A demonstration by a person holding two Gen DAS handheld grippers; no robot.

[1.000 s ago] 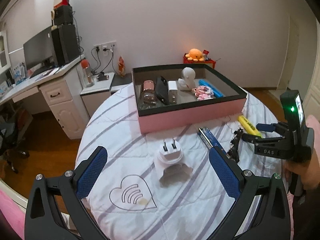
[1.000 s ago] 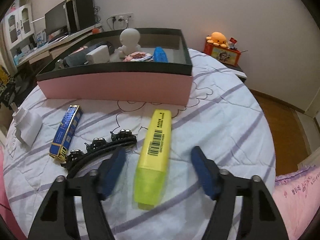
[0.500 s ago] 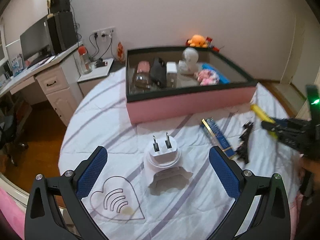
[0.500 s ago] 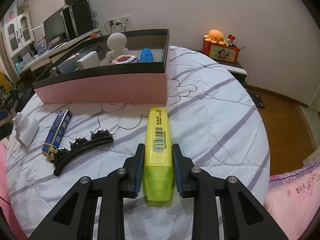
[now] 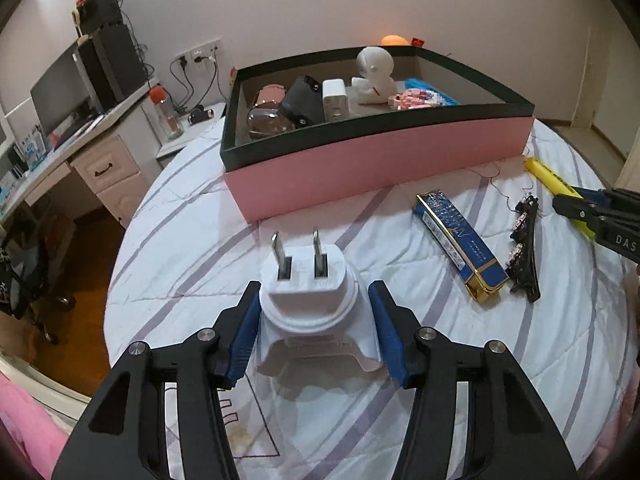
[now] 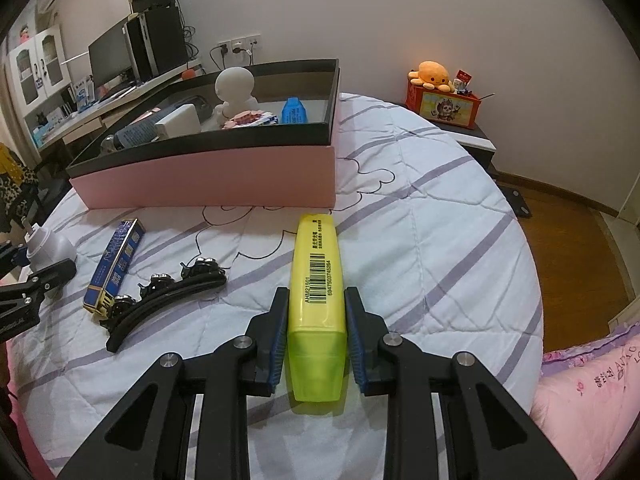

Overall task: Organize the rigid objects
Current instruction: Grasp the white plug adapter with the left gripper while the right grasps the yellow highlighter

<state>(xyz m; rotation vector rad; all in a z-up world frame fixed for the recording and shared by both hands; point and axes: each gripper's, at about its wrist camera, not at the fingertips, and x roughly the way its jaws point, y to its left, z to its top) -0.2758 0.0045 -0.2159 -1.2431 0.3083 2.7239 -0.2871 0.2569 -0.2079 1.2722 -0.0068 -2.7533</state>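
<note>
Left tongs have just been closing, blue pads now against both sides of the one white plug adapter, prongs up, lower centre of the left wrist view. Right tongs pressed onto the one yellow highlighter, pinching it near its cap end, lower centre of the right wrist view; it lies flat on the bed.

Loose on the quilt: one blue-and-gold slim box, one black hair clip just beside it, both between the two tongs.

One pink box with a black rim sits upper centre. Inside: one white round-headed figurine, one white charger block, one black pouch, one glass jar with a pink lid, one blue flat item, one pink-and-white small item, hard to identify.

Surface: round bed, white quilt with lilac stripes. Room: wood floor, white desk with monitor upper left, orange plush octopus on a red box upper right of the right view.
</note>
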